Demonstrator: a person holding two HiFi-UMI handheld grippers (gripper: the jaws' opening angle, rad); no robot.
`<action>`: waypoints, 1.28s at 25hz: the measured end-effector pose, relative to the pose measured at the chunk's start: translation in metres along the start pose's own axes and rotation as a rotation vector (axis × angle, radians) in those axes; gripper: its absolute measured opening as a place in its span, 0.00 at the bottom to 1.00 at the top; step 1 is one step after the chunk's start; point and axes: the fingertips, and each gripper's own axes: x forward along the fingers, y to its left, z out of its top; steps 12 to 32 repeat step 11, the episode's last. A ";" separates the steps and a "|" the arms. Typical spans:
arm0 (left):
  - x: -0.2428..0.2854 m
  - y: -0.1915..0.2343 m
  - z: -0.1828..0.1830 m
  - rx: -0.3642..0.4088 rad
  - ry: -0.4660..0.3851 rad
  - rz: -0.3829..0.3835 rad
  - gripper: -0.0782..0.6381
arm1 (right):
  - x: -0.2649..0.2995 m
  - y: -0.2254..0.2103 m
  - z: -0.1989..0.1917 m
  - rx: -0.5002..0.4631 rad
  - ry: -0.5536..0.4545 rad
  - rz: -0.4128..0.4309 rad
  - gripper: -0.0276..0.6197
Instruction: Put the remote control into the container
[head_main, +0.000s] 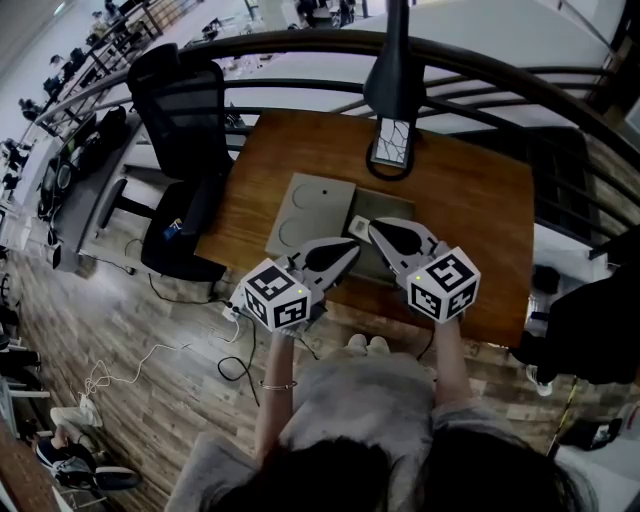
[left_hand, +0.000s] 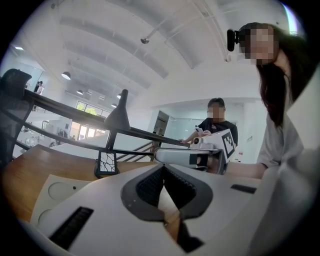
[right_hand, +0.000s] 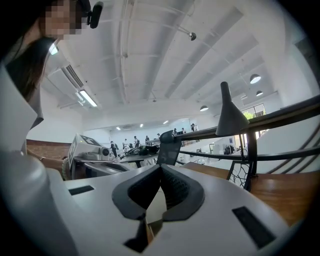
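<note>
No remote control shows in any view. A light grey slab with two round recesses (head_main: 310, 215) lies on the wooden table (head_main: 470, 200), and a darker grey tray (head_main: 376, 266) lies beside it, partly hidden under my grippers. My left gripper (head_main: 345, 248) hangs over the table's front edge, its jaws shut with nothing between them (left_hand: 163, 168). My right gripper (head_main: 365, 227) hovers just to its right, tips almost touching the left one's, also shut and empty (right_hand: 160, 167). Each gripper view shows the other gripper close alongside.
A black lamp (head_main: 393, 70) stands at the table's back, with a crackle-patterned base (head_main: 390, 145). A curved railing (head_main: 500, 60) runs behind the table. A black office chair (head_main: 180, 110) stands to the left. A person (left_hand: 216, 122) stands beyond the table.
</note>
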 end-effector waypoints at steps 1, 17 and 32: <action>0.000 0.000 0.001 0.003 0.000 -0.001 0.11 | 0.001 0.000 0.000 -0.003 -0.002 0.002 0.09; -0.002 0.000 0.003 0.027 0.002 -0.003 0.11 | 0.003 0.004 0.002 -0.016 -0.017 0.018 0.09; -0.002 0.000 0.003 0.027 0.002 -0.003 0.11 | 0.003 0.004 0.002 -0.016 -0.017 0.018 0.09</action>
